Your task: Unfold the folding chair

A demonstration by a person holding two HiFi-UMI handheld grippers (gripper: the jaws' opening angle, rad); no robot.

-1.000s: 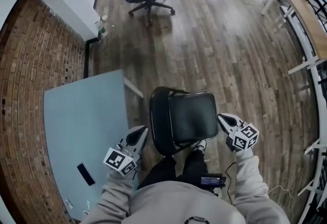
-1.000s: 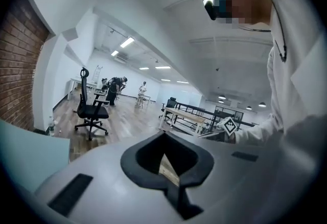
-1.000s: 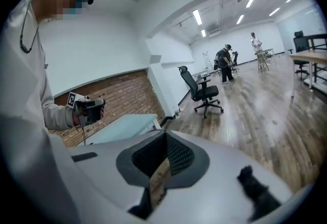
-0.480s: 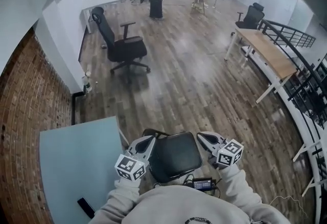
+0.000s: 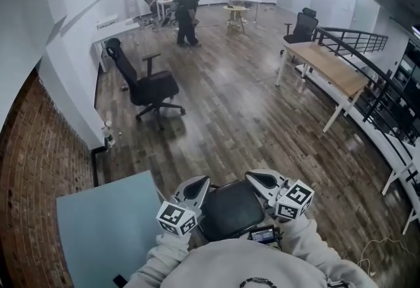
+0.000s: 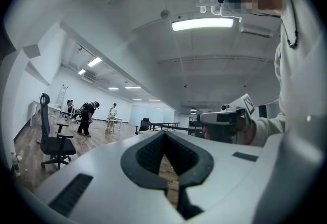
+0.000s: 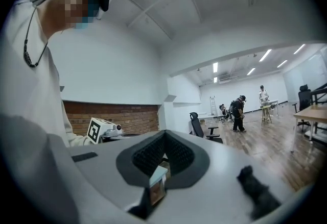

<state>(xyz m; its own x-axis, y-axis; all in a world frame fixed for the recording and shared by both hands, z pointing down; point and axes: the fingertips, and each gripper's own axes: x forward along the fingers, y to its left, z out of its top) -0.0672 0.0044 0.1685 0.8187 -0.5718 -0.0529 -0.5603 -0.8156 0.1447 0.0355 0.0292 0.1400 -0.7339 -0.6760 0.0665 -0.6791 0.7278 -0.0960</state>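
The folding chair [image 5: 230, 209] shows its black padded seat flat and facing up, low in the head view, right in front of the person. My left gripper [image 5: 201, 182] hangs over the seat's left edge and my right gripper [image 5: 253, 178] over its right edge. Both are lifted clear of the chair, held level and shut, with nothing between the jaws. In the left gripper view the shut jaws [image 6: 166, 150] point toward the right gripper [image 6: 225, 122]. The right gripper view has its shut jaws [image 7: 162, 155] facing the left gripper [image 7: 101, 129]. The chair's legs are hidden.
A light blue table [image 5: 105, 227] stands at the left against a brick wall [image 5: 33, 168]. A black office chair [image 5: 147, 86] sits farther out on the wooden floor. A wooden desk [image 5: 328, 67] and a black railing [image 5: 367, 41] line the right. People [image 5: 187, 14] stand at the far end.
Both grippers have risen from beside the seat to above its edges. The head view has tipped up from the floor to take in the whole room, so the chair sits lower in frame.
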